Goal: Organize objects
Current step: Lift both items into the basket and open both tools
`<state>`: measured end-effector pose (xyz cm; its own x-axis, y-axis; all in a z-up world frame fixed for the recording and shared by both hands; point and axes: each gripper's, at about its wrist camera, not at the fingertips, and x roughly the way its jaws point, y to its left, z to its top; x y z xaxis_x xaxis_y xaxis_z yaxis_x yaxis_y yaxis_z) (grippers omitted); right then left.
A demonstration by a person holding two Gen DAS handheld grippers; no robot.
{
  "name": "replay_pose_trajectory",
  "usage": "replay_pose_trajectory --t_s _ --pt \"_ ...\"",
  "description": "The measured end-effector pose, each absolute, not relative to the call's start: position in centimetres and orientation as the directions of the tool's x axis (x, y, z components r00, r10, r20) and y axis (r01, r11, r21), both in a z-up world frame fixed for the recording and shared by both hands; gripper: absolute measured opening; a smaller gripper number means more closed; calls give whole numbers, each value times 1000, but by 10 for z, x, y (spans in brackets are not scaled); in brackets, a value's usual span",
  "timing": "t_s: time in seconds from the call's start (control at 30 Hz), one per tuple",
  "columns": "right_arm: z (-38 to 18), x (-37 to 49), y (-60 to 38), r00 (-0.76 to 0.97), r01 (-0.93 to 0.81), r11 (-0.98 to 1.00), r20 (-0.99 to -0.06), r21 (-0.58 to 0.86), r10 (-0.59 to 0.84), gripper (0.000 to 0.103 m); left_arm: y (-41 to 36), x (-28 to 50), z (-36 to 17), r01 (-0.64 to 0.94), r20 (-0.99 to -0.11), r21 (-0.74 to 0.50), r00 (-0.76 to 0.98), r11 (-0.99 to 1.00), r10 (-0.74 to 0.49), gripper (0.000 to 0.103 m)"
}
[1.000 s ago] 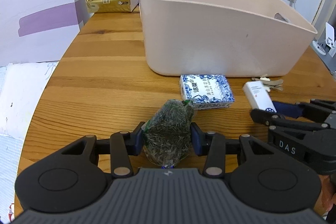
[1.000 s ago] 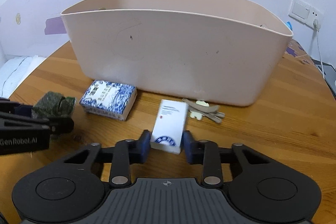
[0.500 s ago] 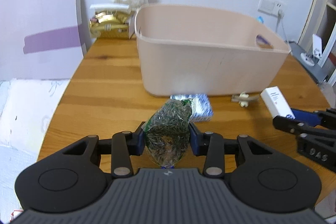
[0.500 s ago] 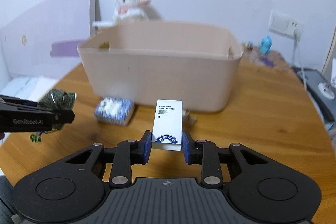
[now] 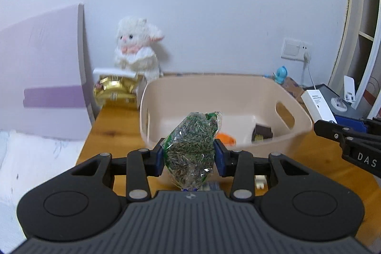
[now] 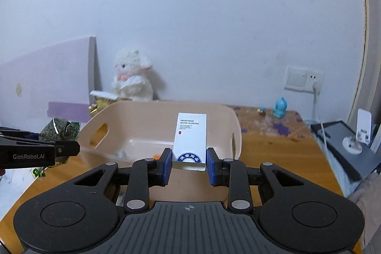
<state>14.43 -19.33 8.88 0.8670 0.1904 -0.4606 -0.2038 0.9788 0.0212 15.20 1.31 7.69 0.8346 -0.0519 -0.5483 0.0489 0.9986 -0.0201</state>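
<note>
Left wrist: herb packet (image 5: 193, 149) clamped between left gripper (image 5: 189, 157) pads.

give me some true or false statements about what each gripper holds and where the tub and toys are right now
1. The left gripper holds a bag of dried herbs. True.
2. The right gripper holds a blue and white tin. False: it holds a white box.
3. The beige tub is completely empty. False: an orange item and a dark packet lie inside.
4. A white plush toy sits against the wall behind the tub. True.
5. Both held things rest on the table. False: both are lifted, near the tub.
</note>
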Motion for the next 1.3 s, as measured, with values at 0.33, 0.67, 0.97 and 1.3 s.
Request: replay_pose_trajectory --t_s 0.33,0.67,0.97,1.3 --pt "65 214 -196 842 -168 985 -515 26 157 28 -17 232 62 69 -592 51 806 996 -26 43" --pt "32 246 -189 786 -178 984 -600 7 146 28 -23 283 13 51 -689 62 725 997 6 37" --pt "41 232 -192 809 -173 985 -567 21 154 57 -8 266 25 48 -664 26 748 998 -19 69" --pt "57 187 -198 823 -169 985 -546 27 156 84 3 218 49 29 -640 10 768 1000 -16 89"
